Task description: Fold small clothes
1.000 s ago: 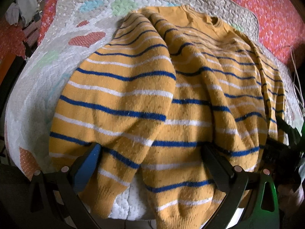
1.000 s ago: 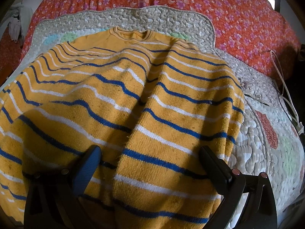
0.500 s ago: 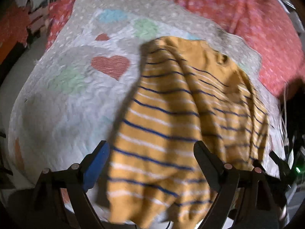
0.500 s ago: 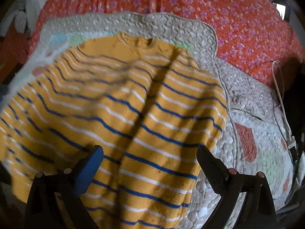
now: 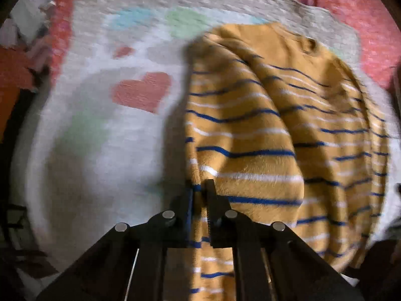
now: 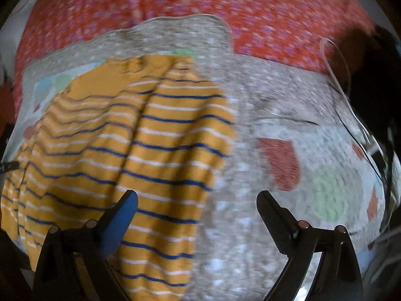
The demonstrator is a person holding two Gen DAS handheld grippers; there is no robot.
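Note:
A mustard-yellow sweater [image 5: 250, 150] with blue and white stripes lies on a quilted mat [image 5: 100, 150], its sleeves folded in over the body. My left gripper [image 5: 199, 188] is shut on the sweater's left edge, and a strip of striped knit shows between the two black fingers. In the right wrist view the sweater [image 6: 137, 150] fills the left half. My right gripper [image 6: 198, 198] hangs open above the sweater's right edge. Its blue-padded finger [image 6: 120, 215] is over the knit and the other finger [image 6: 273, 210] over bare mat [image 6: 250, 238]. Nothing sits between its pads.
The pale mat with heart and patch shapes [image 5: 142, 92] rests on a red floral bedspread [image 6: 175, 5]. A white cable [image 6: 335, 75] and dark wires run along the mat's right side. Dark clutter shows at the far left edge [image 5: 22, 57].
My left gripper's jaws went from wide open to shut on the sweater's left edge. My right gripper rose and shifted right, so bare mat now fills half its view.

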